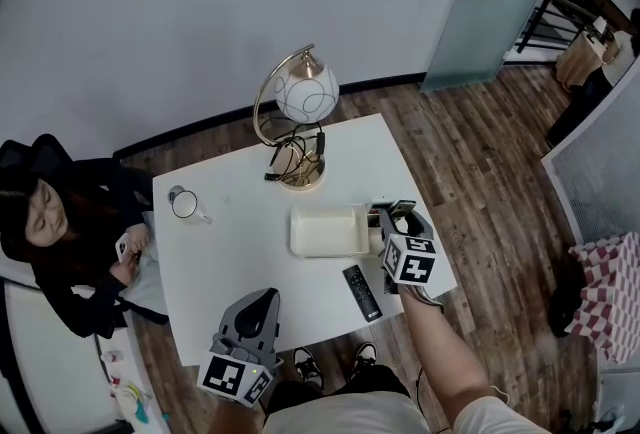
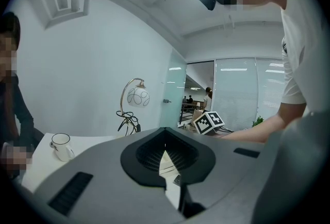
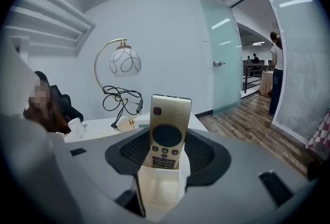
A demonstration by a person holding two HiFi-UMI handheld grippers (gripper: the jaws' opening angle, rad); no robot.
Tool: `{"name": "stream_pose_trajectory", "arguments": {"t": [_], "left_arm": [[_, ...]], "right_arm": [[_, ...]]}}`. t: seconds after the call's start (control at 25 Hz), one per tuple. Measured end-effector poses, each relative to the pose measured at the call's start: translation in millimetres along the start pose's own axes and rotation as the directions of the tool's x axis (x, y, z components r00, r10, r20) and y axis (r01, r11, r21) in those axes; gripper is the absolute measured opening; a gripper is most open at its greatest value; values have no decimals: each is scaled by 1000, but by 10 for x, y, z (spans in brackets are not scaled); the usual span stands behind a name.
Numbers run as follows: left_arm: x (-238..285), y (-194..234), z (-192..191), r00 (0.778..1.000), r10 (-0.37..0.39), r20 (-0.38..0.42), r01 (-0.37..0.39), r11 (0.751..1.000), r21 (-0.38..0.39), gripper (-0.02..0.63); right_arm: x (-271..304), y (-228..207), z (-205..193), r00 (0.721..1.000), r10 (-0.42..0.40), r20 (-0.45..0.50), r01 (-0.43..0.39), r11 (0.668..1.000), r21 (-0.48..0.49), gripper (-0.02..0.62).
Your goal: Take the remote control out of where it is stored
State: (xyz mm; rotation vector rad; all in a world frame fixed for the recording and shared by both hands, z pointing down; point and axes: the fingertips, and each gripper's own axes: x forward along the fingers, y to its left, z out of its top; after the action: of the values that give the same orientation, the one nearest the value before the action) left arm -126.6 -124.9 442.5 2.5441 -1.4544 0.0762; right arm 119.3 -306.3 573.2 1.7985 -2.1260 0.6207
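Nearest the wearer, at the table's (image 1: pixel 240 257) 7 o'clock edge, the left gripper (image 1: pixel 268 296) hangs with its grey jaws drawn together to a point, only a thin sliver between the black ribbed pads and nothing in it. A slim black remote (image 1: pixel 362 292) lies flat at 5 o'clock. Over at 3 o'clock the right gripper (image 3: pixel 166 148) stands with its jaws partway apart, bracketing a gold remote control (image 3: pixel 167 127), flat-faced with a dark round pad and a red button. It stands upright in a smooth cream holder (image 3: pixel 160 187). The pads sit just beside its long edges, with no sure press that I can see. Toward the middle rests a shallow cream rectangular tray (image 1: pixel 297 232). A glossy white mug (image 1: pixel 185 204) stands at 10 o'clock. At 12 o'clock is a lamp (image 1: pixel 306 90) with a curved brass arm, a white patterned globe and tangled black cord. A seated person (image 1: pixel 60 252) in dark clothes is at 9 o'clock, off the table; a frosted glass door (image 1: pixel 490 2) is far at 1 o'clock.
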Motion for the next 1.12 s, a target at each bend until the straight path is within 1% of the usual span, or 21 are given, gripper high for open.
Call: {"name": "stream_pose_trajectory", "arguments": {"t": [0.28, 0.44, 0.6, 0.84, 1.0, 1.12], "left_arm": [[16, -52, 42, 1000, -10, 12, 9, 1000, 5, 6], [19, -96, 57, 1000, -14, 16, 14, 1000, 5, 6], [28, -160, 67, 1000, -23, 20, 23, 1000, 6, 6], [46, -245, 60, 999, -37, 21, 37, 999, 7, 6], [48, -281, 61, 999, -41, 22, 41, 999, 8, 6], [51, -315, 46, 999, -46, 22, 45, 999, 8, 6]], "right_arm": [[-412, 131, 397, 993, 64, 95, -56, 995, -79, 215], [-697, 231, 511, 986, 129, 109, -113, 983, -147, 215], [-996, 252, 509, 979, 173, 109, -151, 972, -180, 213], [-1356, 252, 287, 975, 217, 55, -201, 957, -210, 213], [-1489, 188, 17, 975, 220, -19, -219, 950, -225, 213], [-1508, 134, -221, 971, 221, -94, -237, 945, -224, 212]]}}
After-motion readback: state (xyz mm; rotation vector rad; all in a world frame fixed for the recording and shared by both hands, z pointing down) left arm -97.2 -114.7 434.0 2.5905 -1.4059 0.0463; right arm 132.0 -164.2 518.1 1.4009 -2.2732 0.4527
